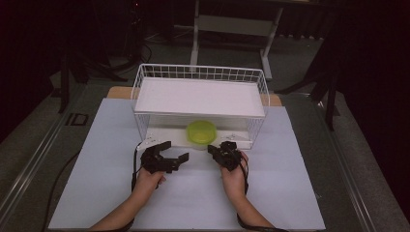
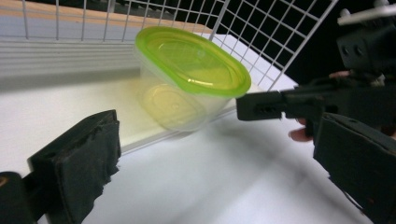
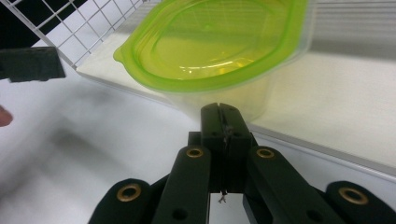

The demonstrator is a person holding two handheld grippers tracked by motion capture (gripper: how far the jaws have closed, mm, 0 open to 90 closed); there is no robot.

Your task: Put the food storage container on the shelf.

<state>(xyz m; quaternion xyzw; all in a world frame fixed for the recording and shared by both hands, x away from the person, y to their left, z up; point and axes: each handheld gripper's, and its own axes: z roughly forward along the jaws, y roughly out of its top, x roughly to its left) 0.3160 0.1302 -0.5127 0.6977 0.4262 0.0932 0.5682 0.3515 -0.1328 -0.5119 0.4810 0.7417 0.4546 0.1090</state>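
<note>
A clear plastic container with a lime-green lid (image 1: 201,131) (image 2: 191,70) (image 3: 210,42) sits on the bottom board of a white wire rack (image 1: 145,82), near its front edge. My left gripper (image 1: 175,151) (image 2: 217,135) is open, just front-left of the container, with nothing between its jaws. My right gripper (image 1: 214,149) (image 3: 220,112) is shut and empty, its tip close in front of the container's wall. In the left gripper view, the right gripper's fingers (image 2: 275,105) reach in from the right. In the right gripper view, one of the left gripper's fingers (image 3: 30,64) appears at the left edge.
The rack has a flat white upper shelf (image 1: 200,96) over the container, and wire sides. It stands at the back of a pale table mat (image 1: 193,203). Dark floor and a table frame (image 1: 232,24) lie beyond.
</note>
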